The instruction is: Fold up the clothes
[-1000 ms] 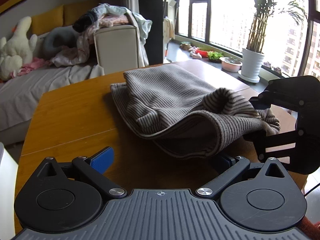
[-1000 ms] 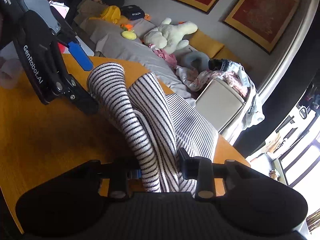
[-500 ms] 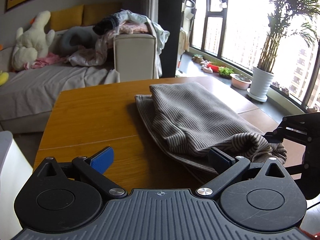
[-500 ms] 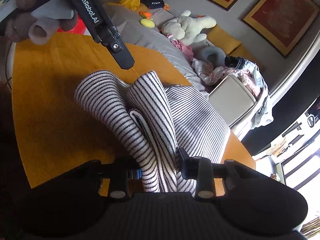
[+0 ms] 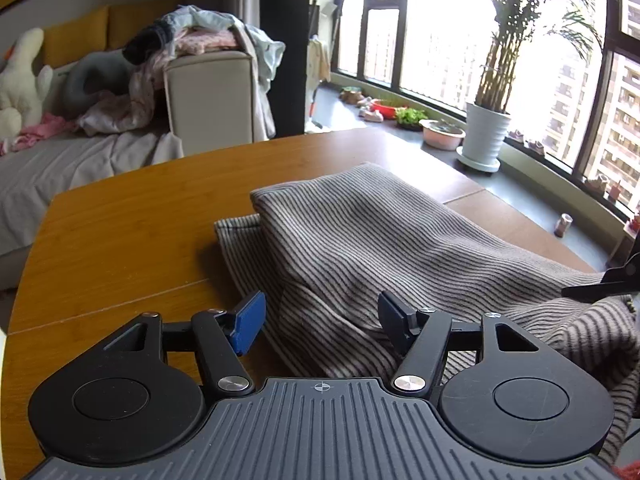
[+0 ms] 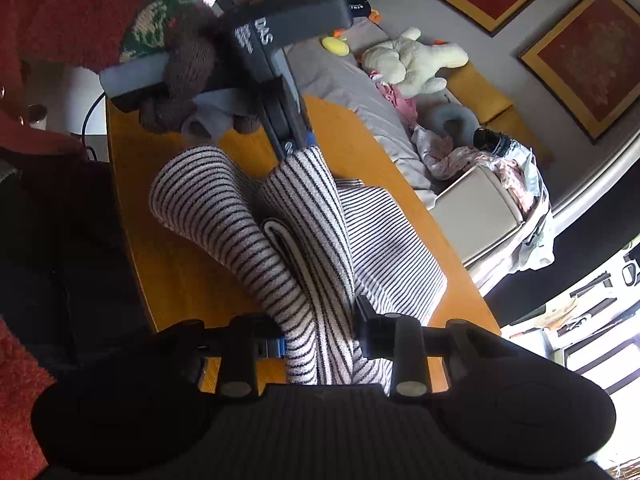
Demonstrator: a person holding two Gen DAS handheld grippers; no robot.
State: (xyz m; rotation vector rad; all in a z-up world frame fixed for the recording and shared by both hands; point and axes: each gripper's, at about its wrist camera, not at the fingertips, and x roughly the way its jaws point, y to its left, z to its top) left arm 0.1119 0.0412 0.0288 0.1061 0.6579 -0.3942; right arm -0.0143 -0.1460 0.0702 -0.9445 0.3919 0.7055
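1. Blue-padded, my left gripper (image 5: 320,320) is closing around the near edge of the grey-and-black striped knit garment (image 5: 380,232); its pads are not yet pressing the cloth.
2. My right gripper (image 6: 320,340) is narrow, clamped on a bunched fold of that garment.
3. The garment lies half-folded on the orange wooden table (image 5: 128,232).
4. Beyond the table's far left stands a grey-covered sofa (image 5: 60,160).

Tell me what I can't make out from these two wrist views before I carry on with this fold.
- Left gripper pads, left view: jaws closing around the striped garment; contact unclear.
- Left gripper tips, right view: buried behind a raised fold.
- Right gripper, left view: cut off by the right edge.
- Garment's near end, right view: hidden under the gripper body.
- Table under the garment: covered.
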